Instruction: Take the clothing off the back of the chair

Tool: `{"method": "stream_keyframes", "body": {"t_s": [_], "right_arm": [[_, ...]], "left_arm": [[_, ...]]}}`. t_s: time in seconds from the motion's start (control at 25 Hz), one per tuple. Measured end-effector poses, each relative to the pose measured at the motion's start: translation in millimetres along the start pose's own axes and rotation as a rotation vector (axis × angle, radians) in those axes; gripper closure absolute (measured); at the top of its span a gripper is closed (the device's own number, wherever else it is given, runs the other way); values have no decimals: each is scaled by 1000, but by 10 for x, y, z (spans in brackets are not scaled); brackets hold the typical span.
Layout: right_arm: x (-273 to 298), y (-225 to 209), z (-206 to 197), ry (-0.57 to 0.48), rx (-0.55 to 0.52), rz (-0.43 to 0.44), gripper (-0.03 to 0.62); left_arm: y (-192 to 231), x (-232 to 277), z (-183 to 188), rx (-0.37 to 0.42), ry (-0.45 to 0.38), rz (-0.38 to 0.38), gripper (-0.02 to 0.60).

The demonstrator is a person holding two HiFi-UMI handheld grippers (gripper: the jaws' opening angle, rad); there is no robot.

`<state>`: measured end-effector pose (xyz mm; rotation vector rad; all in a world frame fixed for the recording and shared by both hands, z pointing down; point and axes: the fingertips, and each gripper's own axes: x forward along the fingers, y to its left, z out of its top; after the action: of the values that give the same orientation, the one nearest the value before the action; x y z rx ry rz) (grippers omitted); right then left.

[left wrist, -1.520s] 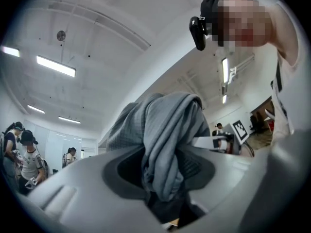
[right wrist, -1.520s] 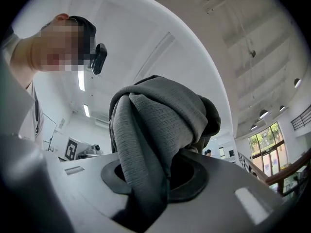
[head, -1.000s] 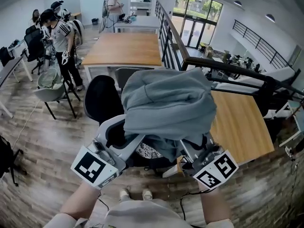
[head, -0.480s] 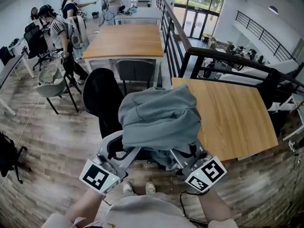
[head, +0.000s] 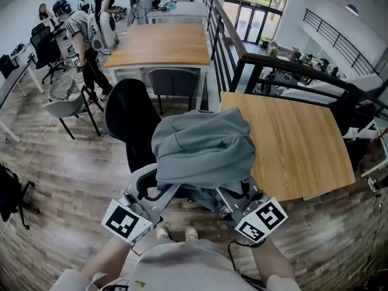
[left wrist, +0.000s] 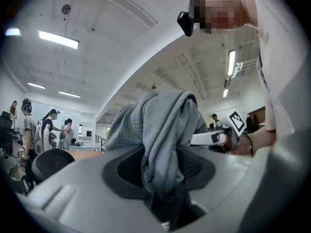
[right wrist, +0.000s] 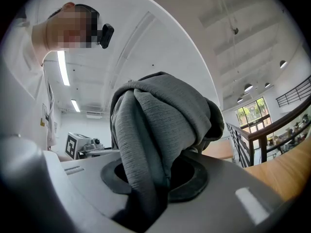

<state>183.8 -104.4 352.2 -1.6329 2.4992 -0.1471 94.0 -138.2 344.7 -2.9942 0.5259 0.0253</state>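
A grey hooded garment [head: 203, 147] hangs bunched between my two grippers, held in the air in front of me. My left gripper [head: 159, 188] is shut on its left side, and the cloth [left wrist: 163, 130] runs down between the pale jaws. My right gripper [head: 235, 193] is shut on its right side, where a thick fold [right wrist: 155, 120] drops into the gap. Both point level. The black chair [head: 127, 117] stands behind the garment to the left, its back bare, and the cloth hides its seat.
A wooden table [head: 291, 144] sits close on the right, with a black railing [head: 225, 47] behind it. A longer wooden table [head: 160, 44] stands further back. A grey chair [head: 63, 105] and several people [head: 79, 32] are at the far left. Wood floor lies below.
Both grippers have come down with the garment still held between them. It now hangs lower, nearer the chair and table. The people at the back have shifted.
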Motion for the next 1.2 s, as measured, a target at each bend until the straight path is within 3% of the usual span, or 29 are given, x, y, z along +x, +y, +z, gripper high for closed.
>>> {"method": "stream_keyframes", "body": {"t_s": [0.88,1.2], "right_arm": [[88,23,54,21,-33,-9,459],[104,16,32,24,-43,-8,459]], "left_arm": [[60,-9,36,-31,15,-13,417],[81,-6,42,-3,-1,-8,417]]}}
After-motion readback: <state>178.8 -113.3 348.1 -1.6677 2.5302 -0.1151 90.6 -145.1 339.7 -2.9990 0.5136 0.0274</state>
